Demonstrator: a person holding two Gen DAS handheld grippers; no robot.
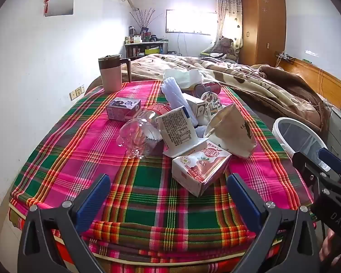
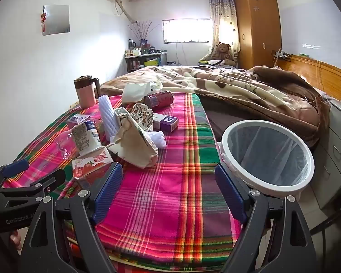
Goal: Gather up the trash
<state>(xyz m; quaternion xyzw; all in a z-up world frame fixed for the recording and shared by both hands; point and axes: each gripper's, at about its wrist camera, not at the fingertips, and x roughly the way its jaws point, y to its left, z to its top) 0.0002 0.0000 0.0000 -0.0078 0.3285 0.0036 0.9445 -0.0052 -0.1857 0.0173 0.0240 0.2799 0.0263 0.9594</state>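
Clear bottle (image 1: 139, 134) half hidden behind cartons, outline hard to trace

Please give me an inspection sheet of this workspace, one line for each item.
Surface: plaid cloth on the bed end.
Job's things: strawberry carton, paper bag, crushed clear bottle, red can, purple box; white-rimmed bin beside the bed, bag-lined.
Clutter: pink jug, standing upright.
Grippers: left tool open, empty; right tool open, empty.
Cables: cords on the headboard.
Surroundings: blanket, wardrobe, teddy bear.
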